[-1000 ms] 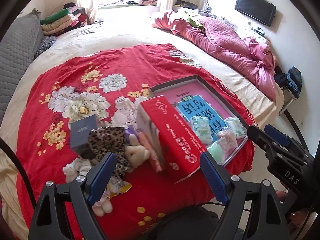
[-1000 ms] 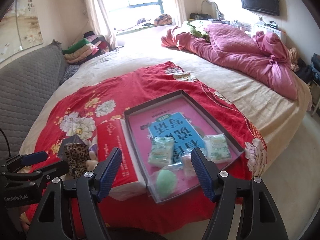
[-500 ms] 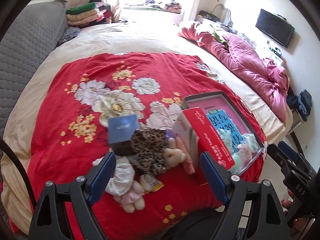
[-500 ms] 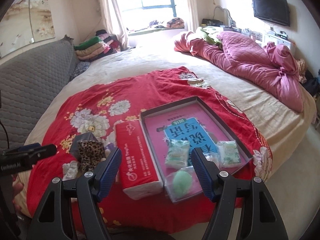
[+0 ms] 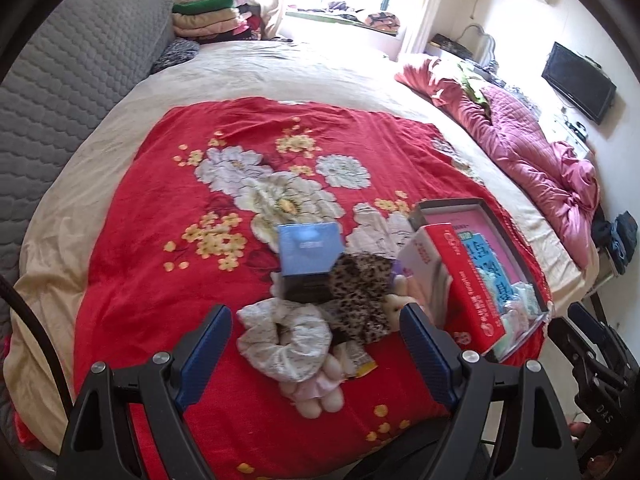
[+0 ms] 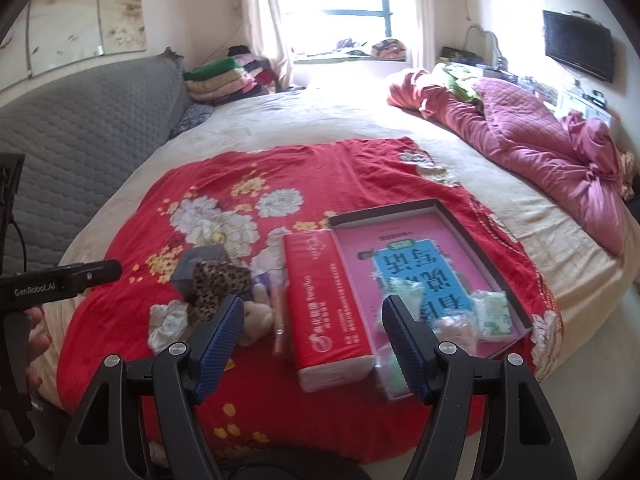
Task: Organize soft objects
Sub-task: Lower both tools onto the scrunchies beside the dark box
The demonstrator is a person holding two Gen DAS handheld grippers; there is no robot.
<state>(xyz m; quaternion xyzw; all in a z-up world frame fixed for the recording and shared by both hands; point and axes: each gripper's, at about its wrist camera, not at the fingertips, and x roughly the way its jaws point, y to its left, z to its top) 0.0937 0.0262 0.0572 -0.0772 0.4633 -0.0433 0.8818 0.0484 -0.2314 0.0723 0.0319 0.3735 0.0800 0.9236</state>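
a: what are you doing now?
b: getting ready. your left gripper (image 5: 316, 344) and right gripper (image 6: 312, 344) are both wide apart and hold nothing.
a: what comes next?
b: i think you go down to the white scrunchie (image 5: 286, 334). it looks puffy, by the leopard cloth (image 5: 360, 292). farther right is the tray (image 6: 472, 232).

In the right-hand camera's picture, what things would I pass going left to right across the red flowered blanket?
White lace scrunchie → leopard-print scrunchie → small cream plush toy → red tissue pack → shallow tray with a pink and blue book and small wrapped packets.
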